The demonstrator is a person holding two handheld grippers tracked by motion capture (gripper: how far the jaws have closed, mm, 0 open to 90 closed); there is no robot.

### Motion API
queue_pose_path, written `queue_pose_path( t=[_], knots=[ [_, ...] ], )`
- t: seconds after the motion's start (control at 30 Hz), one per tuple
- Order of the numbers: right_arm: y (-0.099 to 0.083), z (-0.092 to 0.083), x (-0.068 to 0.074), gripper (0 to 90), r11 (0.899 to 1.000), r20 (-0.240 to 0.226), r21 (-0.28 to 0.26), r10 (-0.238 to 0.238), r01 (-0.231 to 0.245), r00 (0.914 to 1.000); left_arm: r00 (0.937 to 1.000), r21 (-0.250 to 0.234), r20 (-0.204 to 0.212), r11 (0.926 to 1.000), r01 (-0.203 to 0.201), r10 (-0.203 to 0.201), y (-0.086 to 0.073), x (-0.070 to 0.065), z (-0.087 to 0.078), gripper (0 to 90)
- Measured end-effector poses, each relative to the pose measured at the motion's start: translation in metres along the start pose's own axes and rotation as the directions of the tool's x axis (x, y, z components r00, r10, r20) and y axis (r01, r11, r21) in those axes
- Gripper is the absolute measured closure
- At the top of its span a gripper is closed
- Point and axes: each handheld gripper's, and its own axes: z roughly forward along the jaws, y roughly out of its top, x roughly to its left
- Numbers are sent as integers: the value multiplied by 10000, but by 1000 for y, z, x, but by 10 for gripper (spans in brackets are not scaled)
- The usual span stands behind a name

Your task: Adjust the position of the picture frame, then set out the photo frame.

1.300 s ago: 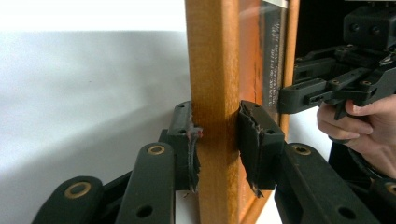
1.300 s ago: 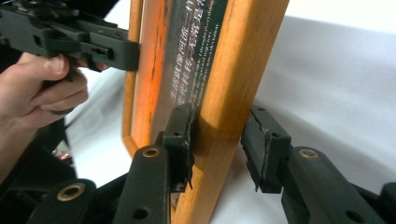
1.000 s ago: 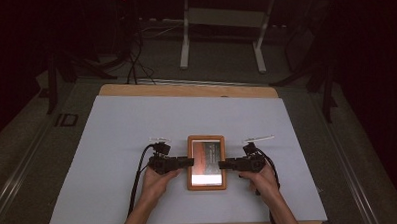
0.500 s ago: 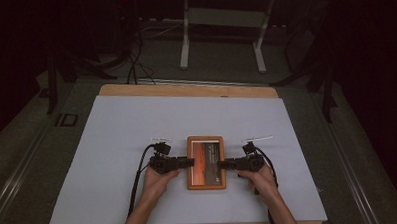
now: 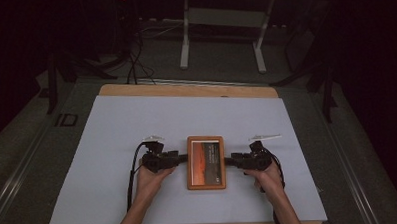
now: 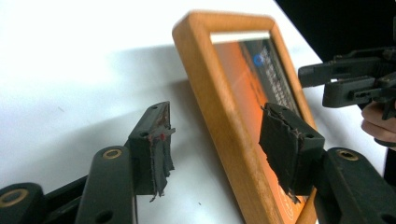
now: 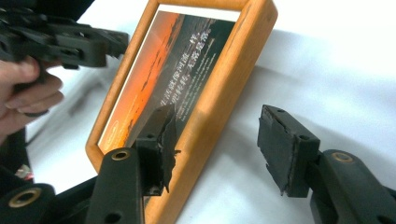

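Observation:
A wooden picture frame [image 5: 206, 162] with an orange sunset print lies flat on the white table cover. My left gripper [image 5: 180, 159] is at its left edge and my right gripper [image 5: 231, 161] at its right edge. In the left gripper view the left gripper [image 6: 217, 121] is open, with the frame's rim [image 6: 210, 84] between the jaws and clear of both pads. The right gripper [image 7: 219, 121] straddles the other rim [image 7: 224, 88] the same way, pads apart from the wood. Both sets of jaws have just been opening. Each view also shows the other hand's gripper [image 6: 355, 79] [image 7: 70, 42] across the frame.
The white cover [image 5: 137, 124] spreads over a wooden table whose far edge [image 5: 185, 90] shows at the back. Beyond it stand the legs of a metal stand [image 5: 184, 47] and cables on a dark floor. Cables trail from both grippers towards the person.

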Motion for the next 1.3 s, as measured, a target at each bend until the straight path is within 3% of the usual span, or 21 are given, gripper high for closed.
queue_pose_path(
  t=[0.13, 0.2, 0.27, 0.3, 0.33, 0.53, 0.63, 0.7, 0.83, 0.97, 1.1, 1.2, 1.27, 1.3],
  knots=[
    [1, -3, 7, 445, 9958, 789, 67, -915, 912, 9927, 9975, -368, -405, 9976, -593, 578, 1, -6, -11, 418],
    [1, -3, 11, 447, 9921, 1086, 100, -1252, 1249, 9862, 9927, -514, -717, 9936, -1004, 966, 2, -11, -15, 418],
    [1, -3, 16, 481, 9850, 1479, 168, -1725, 1720, 9738, 9865, -544, -924, 9886, -1406, 1353, 2, -16, -18, 418],
    [1, -3, 16, 481, 9850, 1479, 168, -1725, 1720, 9738, 9865, -544, -924, 9886, -1406, 1353, 2, -16, -18, 418],
    [3, -4, 22, 493, 9766, 1770, 240, -2147, 2139, 9605, 9851, -574, -931, 9869, -1506, 1449, 1, -17, -18, 418],
    [8, -6, 37, 552, 9534, 2412, 200, -2969, 3012, 9239, 9810, -502, -783, 9821, -1816, 1774, 0, -23, -19, 406],
    [12, -6, 40, 670, 9498, 2535, 253, -3079, 3119, 9170, 9794, -486, -827, 9808, -1887, 1843, 0, -24, -22, 406],
    [14, -6, 42, 751, 9457, 2754, 254, -3181, 3239, 9072, 9782, -425, -879, 9804, -1924, 1881, -1, -25, -24, 406],
    [20, -4, 45, 877, 9420, 2837, 33, -3228, 3357, 9029, 9775, -369, -832, 9797, -1972, 1937, -2, -27, -24, 409],
    [27, 6, 46, 899, 9336, 2846, 243, -3492, 3574, 8928, 9754, -457, -939, 9778, -2043, 1994, -4, -29, -25, 445],
    [34, 16, 50, 900, 9172, 3025, 572, -3922, 3942, 8687, 9724, -444, -1082, 9761, -2126, 2069, -5, -30, -26, 448],
    [40, 23, 53, 900, 9085, 3076, 693, -4125, 4122, 8575, 9662, -433, -1302, 9723, -2299, 2227, -5, -31, -28, 452],
    [44, 27, 54, 900, 9023, 3164, 804, -4261, 4236, 8475, 9562, -410, -1575, 9658, -2559, 2466, -6, -32, -29, 458],
    [45, 28, 54, 900, 9019, 3172, 811, -4268, 4242, 8469, 9499, -440, -1752, 9618, -2701, 2588, -7, -33, -29, 459]
  ],
)
